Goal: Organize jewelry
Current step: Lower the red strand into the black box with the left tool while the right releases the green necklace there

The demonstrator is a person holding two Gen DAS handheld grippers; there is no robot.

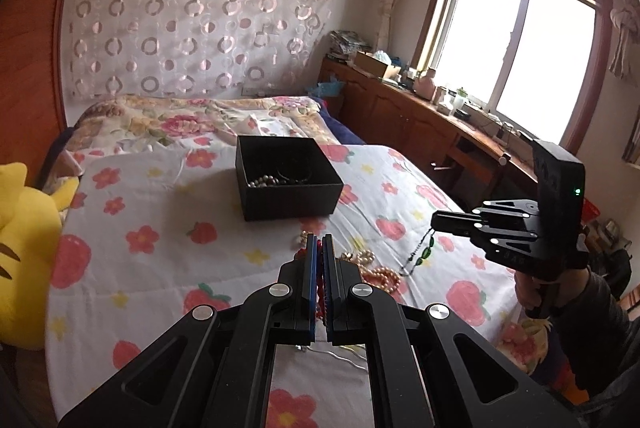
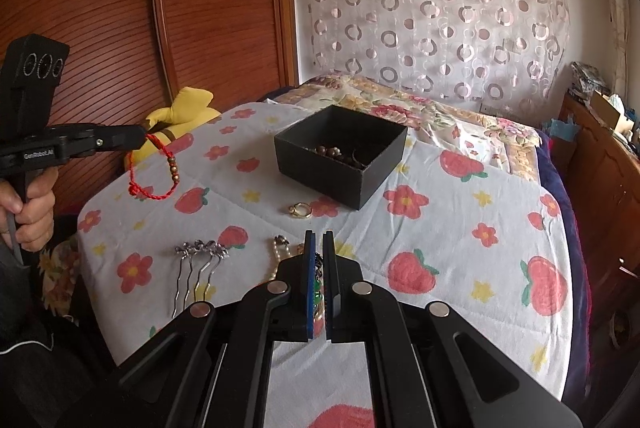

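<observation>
Red cord is what we see pinched in the left gripper at the left edge of the right wrist view, its fingers closed on a red bracelet that hangs in a loop with small gold beads, clear of the bedspread; in the left wrist view the right gripper at the right edge has its fingers closed on a dark chain necklace with green stones, which dangles just above the sheet; toward the centre of both views we find the open black box resting on the strawberry-print bedspread, with dark beads and pearls already inside; below it in the right wrist view lie a gold ring, a silver hair comb at lower left, and a pearl strand near the fingers; a yellow plush toy sits at the far left.
</observation>
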